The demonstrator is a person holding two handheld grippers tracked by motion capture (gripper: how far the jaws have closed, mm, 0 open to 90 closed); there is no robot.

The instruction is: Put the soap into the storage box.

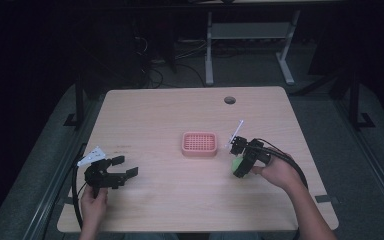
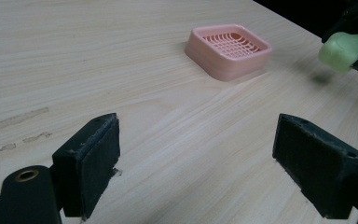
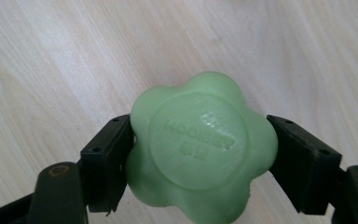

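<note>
Clenched on the green soap (image 3: 200, 149), my right claw (image 1: 241, 162) holds it just above the table toward the right edge; the pink soap dish (image 1: 199, 144) lies to its left, nearer the table's middle, while my left claw (image 1: 111, 172) idles agape near the front-left corner

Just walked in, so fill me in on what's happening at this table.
A person sits at a light wooden table with tongs in each hand. The right tongs are shut on a pale green flower-shaped soap bar, held just to the right of a pink plastic slotted soap dish at the table's middle. The soap is not in the dish yet. The left tongs sit open near the table's left edge, holding nothing.
</note>
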